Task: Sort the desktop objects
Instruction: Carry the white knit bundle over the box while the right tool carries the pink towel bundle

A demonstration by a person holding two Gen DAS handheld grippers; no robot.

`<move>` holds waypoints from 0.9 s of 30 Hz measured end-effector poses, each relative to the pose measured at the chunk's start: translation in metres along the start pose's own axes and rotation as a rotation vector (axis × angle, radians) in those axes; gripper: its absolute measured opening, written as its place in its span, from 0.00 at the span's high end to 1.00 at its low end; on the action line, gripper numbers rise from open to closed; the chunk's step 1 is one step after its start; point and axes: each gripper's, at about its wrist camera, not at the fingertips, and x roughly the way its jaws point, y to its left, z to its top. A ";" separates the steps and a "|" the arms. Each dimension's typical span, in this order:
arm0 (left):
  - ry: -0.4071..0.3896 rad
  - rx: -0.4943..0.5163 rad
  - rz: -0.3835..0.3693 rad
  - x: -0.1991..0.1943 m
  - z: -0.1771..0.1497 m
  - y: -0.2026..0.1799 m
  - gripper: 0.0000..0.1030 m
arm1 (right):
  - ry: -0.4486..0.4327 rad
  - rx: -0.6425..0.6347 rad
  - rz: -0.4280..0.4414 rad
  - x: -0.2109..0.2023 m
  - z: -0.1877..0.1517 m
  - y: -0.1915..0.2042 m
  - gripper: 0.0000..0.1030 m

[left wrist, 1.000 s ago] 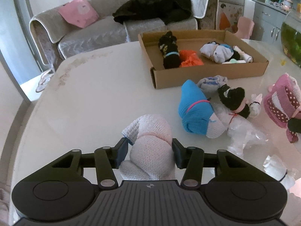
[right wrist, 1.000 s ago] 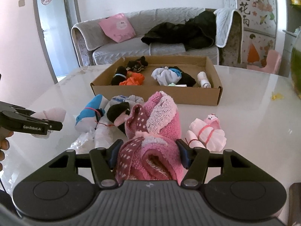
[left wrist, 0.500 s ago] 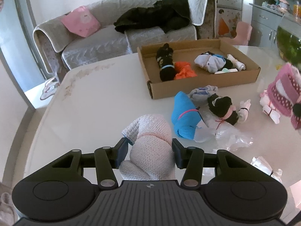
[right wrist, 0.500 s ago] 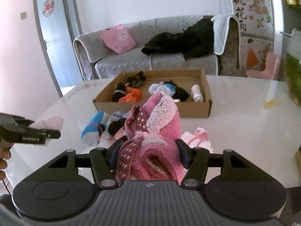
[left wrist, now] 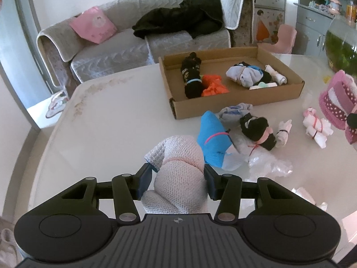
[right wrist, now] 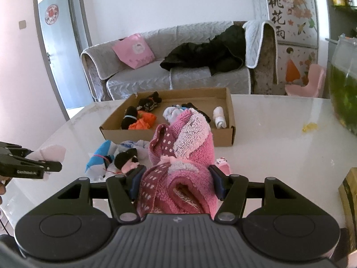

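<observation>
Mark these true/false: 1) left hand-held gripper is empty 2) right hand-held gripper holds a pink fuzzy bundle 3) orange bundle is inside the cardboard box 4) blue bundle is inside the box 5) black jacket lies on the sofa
1) Left hand-held gripper is empty: false. It is shut on a pale pink knit bundle.
2) Right hand-held gripper holds a pink fuzzy bundle: true.
3) Orange bundle is inside the cardboard box: true.
4) Blue bundle is inside the box: false. It lies on the table in front of the box.
5) Black jacket lies on the sofa: true.
</observation>
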 end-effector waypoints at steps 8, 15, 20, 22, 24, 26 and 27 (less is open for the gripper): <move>-0.047 0.013 -0.006 0.010 0.063 -0.003 0.45 | -0.072 -0.019 0.006 0.016 0.059 -0.011 0.45; -0.072 0.009 -0.033 0.046 0.136 -0.010 0.45 | -0.099 -0.069 0.024 0.065 0.111 -0.020 0.45; -0.050 -0.006 -0.057 0.094 0.184 -0.021 0.45 | -0.064 -0.075 0.054 0.108 0.129 -0.032 0.45; -0.039 -0.009 -0.072 0.113 0.196 -0.026 0.45 | -0.046 -0.070 0.070 0.121 0.131 -0.038 0.45; -0.029 -0.007 -0.084 0.134 0.206 -0.032 0.45 | -0.025 -0.067 0.078 0.138 0.133 -0.042 0.45; -0.016 -0.001 -0.097 0.155 0.214 -0.038 0.45 | -0.009 -0.067 0.092 0.153 0.134 -0.047 0.45; -0.011 0.007 -0.101 0.164 0.216 -0.041 0.45 | -0.001 -0.065 0.098 0.156 0.135 -0.048 0.45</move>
